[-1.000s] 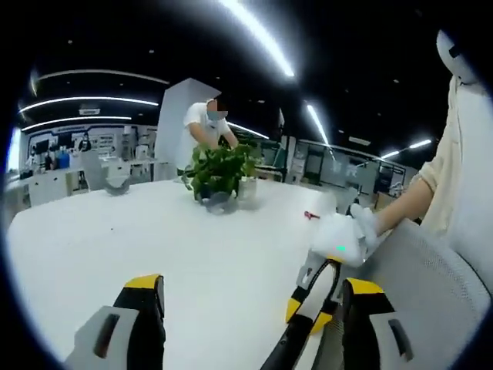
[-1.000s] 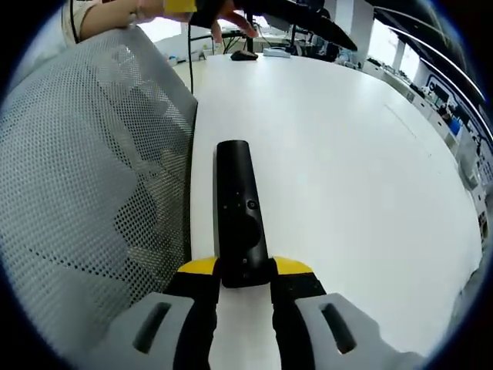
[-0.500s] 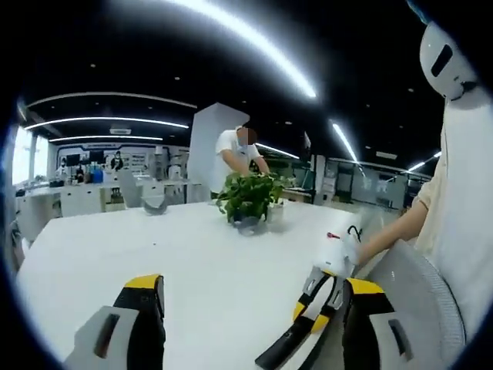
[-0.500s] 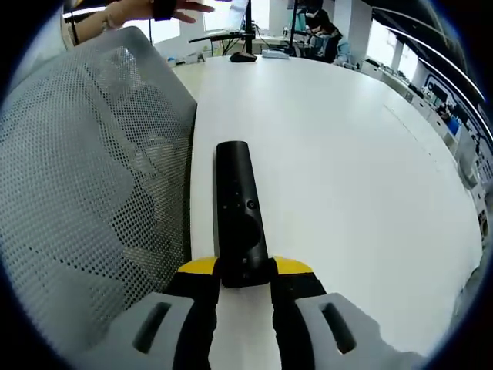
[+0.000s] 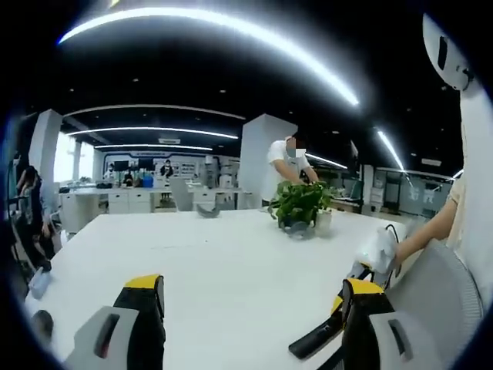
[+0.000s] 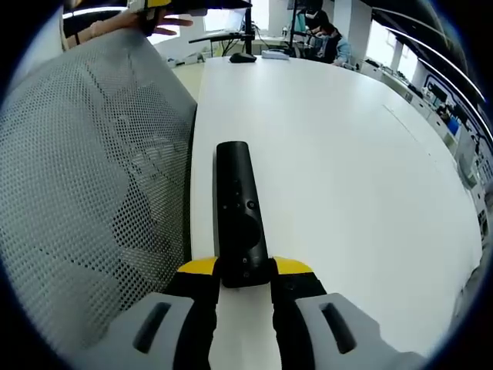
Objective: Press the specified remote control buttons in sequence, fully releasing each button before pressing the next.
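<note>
A slim black remote control lies lengthwise over the white table, buttons up. My right gripper is shut on its near end, with the yellow-tipped jaws on either side. In the left gripper view, the remote pokes in low on the right, beside the right jaw. My left gripper is held above the table, open wide with nothing between its jaws. A white-gloved hand reaches in from the right behind the remote.
A grey mesh chair back stands against the table's left edge; the chair back is also at the right. A potted plant stands mid-table, with a person behind it. A hand and small items are at the far end.
The left gripper's view has swung, so the plant and person sit further right and the remote lower right. The right gripper still holds the remote in place. The hand at the top shifted.
</note>
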`<state>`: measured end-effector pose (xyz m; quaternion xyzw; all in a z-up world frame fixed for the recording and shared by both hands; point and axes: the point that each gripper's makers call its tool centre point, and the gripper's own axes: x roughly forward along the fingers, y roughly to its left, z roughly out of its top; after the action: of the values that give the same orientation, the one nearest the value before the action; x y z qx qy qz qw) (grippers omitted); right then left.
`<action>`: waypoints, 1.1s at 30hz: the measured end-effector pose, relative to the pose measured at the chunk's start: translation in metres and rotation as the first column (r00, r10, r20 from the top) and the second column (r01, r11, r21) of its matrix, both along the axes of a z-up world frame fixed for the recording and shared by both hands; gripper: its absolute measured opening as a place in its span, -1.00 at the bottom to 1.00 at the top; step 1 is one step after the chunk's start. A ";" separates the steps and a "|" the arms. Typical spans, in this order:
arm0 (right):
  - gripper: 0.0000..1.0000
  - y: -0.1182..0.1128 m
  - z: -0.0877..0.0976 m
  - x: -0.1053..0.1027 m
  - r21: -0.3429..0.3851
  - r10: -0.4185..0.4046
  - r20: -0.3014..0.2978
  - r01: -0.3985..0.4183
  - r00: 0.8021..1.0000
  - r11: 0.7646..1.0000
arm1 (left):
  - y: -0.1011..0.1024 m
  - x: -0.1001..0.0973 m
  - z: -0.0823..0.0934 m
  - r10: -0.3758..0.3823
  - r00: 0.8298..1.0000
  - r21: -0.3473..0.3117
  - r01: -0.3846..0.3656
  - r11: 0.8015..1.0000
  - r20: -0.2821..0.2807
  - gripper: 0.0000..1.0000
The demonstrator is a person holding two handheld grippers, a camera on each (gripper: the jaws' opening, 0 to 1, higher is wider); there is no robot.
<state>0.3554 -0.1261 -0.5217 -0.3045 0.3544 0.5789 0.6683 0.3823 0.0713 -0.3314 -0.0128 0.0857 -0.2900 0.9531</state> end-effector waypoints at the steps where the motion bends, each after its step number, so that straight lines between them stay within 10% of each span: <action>1: -0.49 0.000 0.000 0.000 0.000 -0.002 -0.005 0.002 1.000 1.000 | 0.000 -0.001 -0.003 -0.001 1.000 0.010 0.001 1.000 -0.008 1.00; 12: -0.50 0.000 0.001 0.021 -0.064 0.030 -0.028 -0.031 0.999 0.997 | 0.001 -0.002 -0.012 -0.020 1.000 0.089 0.021 0.996 -0.007 1.00; 18: -0.50 0.004 0.000 0.032 -0.068 0.024 -0.049 -0.027 0.999 0.997 | 0.007 0.000 -0.012 -0.029 0.999 0.001 0.029 1.000 -0.027 1.00; 33: -0.50 0.014 0.000 0.069 -0.087 0.050 -0.043 -0.053 0.998 0.995 | 0.001 -0.004 -0.018 -0.050 0.998 0.045 0.052 0.998 -0.037 1.00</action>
<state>0.4243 -0.1125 -0.5214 -0.3310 0.3851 0.5858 0.6316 0.3781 0.0728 -0.3493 0.0063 0.1097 -0.3117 0.9438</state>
